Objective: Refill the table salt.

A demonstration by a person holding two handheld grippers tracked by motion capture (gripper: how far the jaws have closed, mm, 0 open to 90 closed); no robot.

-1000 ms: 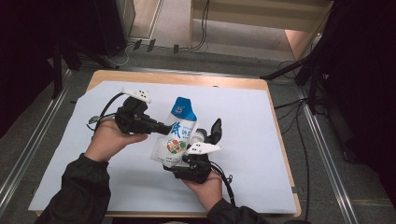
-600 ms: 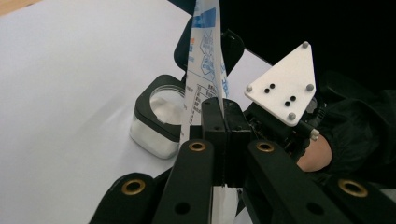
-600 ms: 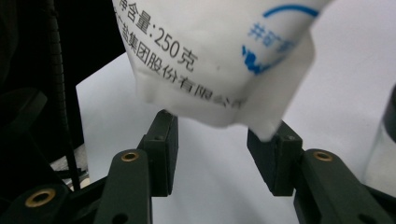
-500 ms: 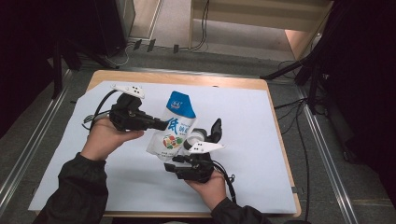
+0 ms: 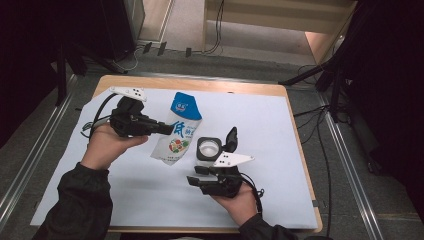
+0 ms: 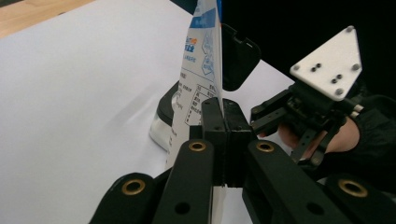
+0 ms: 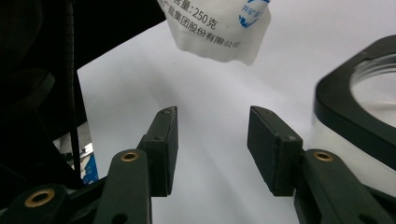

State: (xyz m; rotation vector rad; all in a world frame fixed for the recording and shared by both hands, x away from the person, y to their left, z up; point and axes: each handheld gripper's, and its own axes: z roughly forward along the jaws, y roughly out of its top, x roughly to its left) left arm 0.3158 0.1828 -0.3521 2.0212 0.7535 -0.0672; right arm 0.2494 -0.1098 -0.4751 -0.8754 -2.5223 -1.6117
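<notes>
White paper (image 5: 280,130) covers most of the table, and the action sits around the middle of the high view. Left gripper (image 5: 167,130) is clamped tight on the edge of a blue-and-white pouch (image 5: 179,131), holding it up at a slant so its bottom end hangs just over the paper. Right next to it, lower centre, there's a clear jar (image 5: 209,148) with a black flip lid standing open. Right gripper (image 5: 196,175) sits just below the jar, jaws about half apart with nothing in them.
</notes>
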